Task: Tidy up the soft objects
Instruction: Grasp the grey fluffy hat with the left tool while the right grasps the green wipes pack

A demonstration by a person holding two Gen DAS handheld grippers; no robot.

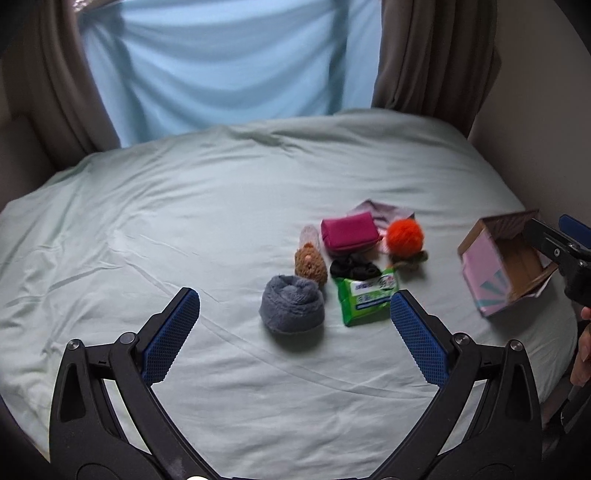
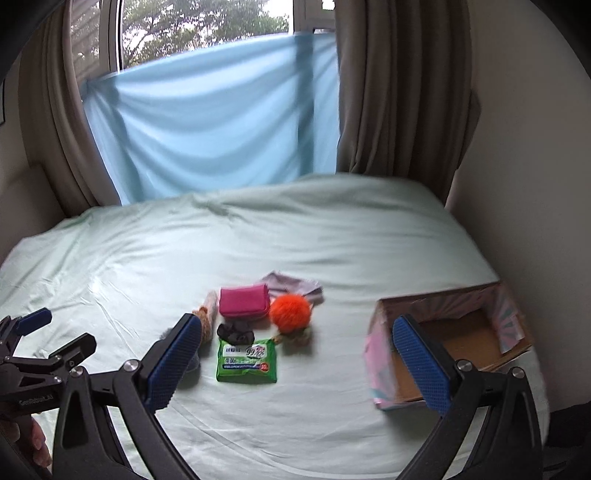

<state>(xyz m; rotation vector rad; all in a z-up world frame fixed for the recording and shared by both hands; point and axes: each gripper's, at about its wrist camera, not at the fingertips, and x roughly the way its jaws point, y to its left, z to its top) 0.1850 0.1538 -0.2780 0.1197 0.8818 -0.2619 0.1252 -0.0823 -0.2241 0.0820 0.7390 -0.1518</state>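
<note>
So, L→R: left gripper (image 1: pixel 294 310) spread wide, empty, w/ grey fluffy roll (image 1: pixel 291 309) dead ahead betw. its pads, on the bed sheet (image 1: pixel 147 221). Pile centre. Right gripper (image 2: pixel 297 341) also spread, empty; cardboard box (image 2: pixel 458 332) lies right. Left arm nearer the roll, I'd judge.

Daylight enters through the window (image 2: pixel 207 33) behind the bed (image 2: pixel 258 236), softened by a blue cloth (image 2: pixel 210 122) across its lower part. Illumination is dim, even, without glare. Shadows beneath items on the bed are faint. Both views are slightly soft. Fisheye distortion bends the curtains (image 2: pixel 399 92) and darkens the corners beyond them.
</note>
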